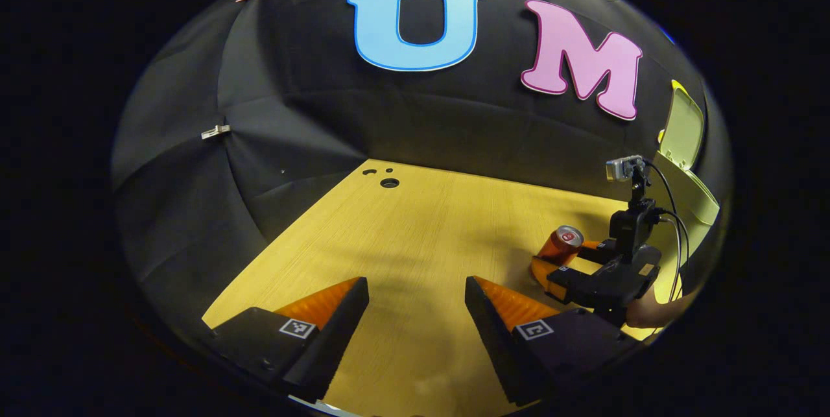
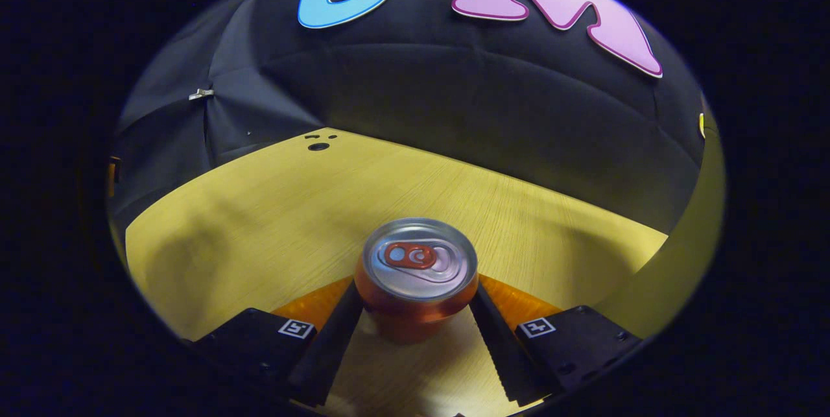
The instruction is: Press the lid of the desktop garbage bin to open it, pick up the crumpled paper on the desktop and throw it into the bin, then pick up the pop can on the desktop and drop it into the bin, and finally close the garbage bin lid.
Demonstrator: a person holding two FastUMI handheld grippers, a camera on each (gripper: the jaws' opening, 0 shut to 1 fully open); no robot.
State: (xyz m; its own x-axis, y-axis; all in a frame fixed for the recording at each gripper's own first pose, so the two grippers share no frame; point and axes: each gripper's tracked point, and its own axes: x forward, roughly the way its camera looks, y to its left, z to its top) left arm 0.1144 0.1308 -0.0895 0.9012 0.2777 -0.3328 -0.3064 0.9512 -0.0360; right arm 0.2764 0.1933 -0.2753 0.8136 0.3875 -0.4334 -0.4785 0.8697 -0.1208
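The can (image 2: 415, 277) is held upright between the two fingers of the right gripper (image 2: 415, 313), at 6 o'clock in the right gripper view, so it can be lifted. The bin (image 1: 690, 193) is seen at 3 o'clock in the left gripper view, its lid (image 1: 682, 128) up and ready. The left gripper (image 1: 417, 313) is kept wide, holding nothing. The inside of the bin is hidden, so the paper cannot be checked.

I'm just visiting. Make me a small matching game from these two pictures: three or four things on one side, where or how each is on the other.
Things:
1. pop can
2. bin lid
3. left tongs
4. right tongs

States:
A. open over bare tabletop, holding nothing
B. one finger on each side of the can
C. swung up, open
D. upright on the wooden table

Pairs: 1-D, 2-C, 3-A, 4-B
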